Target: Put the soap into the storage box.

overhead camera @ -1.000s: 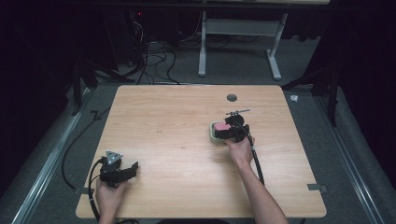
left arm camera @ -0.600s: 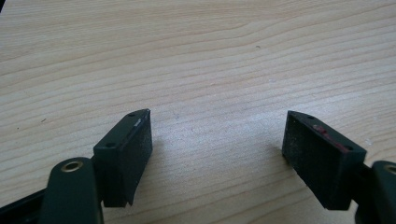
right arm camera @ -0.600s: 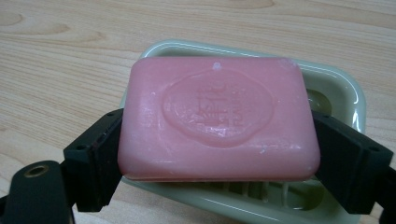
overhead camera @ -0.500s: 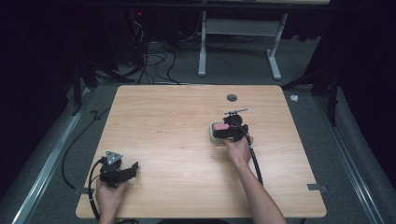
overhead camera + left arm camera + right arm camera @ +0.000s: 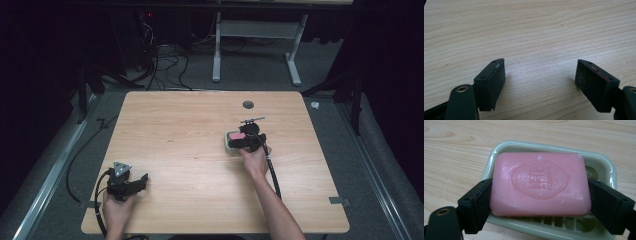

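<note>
A pink bar of soap (image 5: pixel 540 183) with an oval stamp lies in a pale green soap dish (image 5: pixel 549 146); both jaws of my right gripper (image 5: pixel 539 202) press against its two ends. In the high view the soap (image 5: pixel 237 135) and dish (image 5: pixel 229 143) sit right of the table's middle, under the right gripper (image 5: pixel 245 141). My left gripper (image 5: pixel 142 181) rests near the front left corner of the table, held by a hand. Its jaws stand wide apart over bare wood in the left gripper view (image 5: pixel 540 80), with nothing between them.
The wooden table (image 5: pixel 190 120) has a round dark grommet hole (image 5: pixel 248 104) near its far edge. A small dark metal piece (image 5: pixel 252 120) lies just beyond the dish. Cables trail from both grippers. Around the table are grey floor, cables and a desk frame (image 5: pixel 255 45).
</note>
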{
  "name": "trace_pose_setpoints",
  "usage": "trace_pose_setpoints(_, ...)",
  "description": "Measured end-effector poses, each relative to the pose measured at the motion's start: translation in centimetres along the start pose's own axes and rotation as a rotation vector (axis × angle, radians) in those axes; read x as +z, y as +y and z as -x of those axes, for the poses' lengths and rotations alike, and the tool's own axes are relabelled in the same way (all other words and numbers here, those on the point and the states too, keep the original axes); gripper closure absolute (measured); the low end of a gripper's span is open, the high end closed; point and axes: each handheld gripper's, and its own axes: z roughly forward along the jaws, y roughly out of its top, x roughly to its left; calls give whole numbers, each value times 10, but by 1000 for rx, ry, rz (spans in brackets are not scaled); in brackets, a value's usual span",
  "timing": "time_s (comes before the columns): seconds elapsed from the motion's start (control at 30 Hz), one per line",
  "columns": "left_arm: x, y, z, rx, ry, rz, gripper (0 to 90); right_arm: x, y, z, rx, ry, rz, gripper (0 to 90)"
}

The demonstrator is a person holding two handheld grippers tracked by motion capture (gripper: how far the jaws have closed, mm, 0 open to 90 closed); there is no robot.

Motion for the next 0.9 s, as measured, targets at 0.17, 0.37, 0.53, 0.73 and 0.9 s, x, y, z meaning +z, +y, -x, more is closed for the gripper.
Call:
trace_pose_setpoints(0.17, 0, 0, 0, 0, 0, 0, 247, -1, 0, 1, 4, 10, 14, 127)
trace_pose_setpoints(0.37, 0, 0, 0, 0, 0, 0, 247, -5, 1, 3, 12, 27, 31, 127)
trace_pose_setpoints(0.53, 0, 0, 0, 0, 0, 0, 247, -5, 1, 3, 9, 28, 35, 127)
trace_pose_setpoints(0.73, 0, 0, 0, 0, 0, 0, 247, -5, 0, 3, -1, 24, 37, 129)
trace_pose_setpoints(0.9, 0, 0, 0, 0, 0, 0, 247, -6, 0, 3, -3, 24, 48, 129)
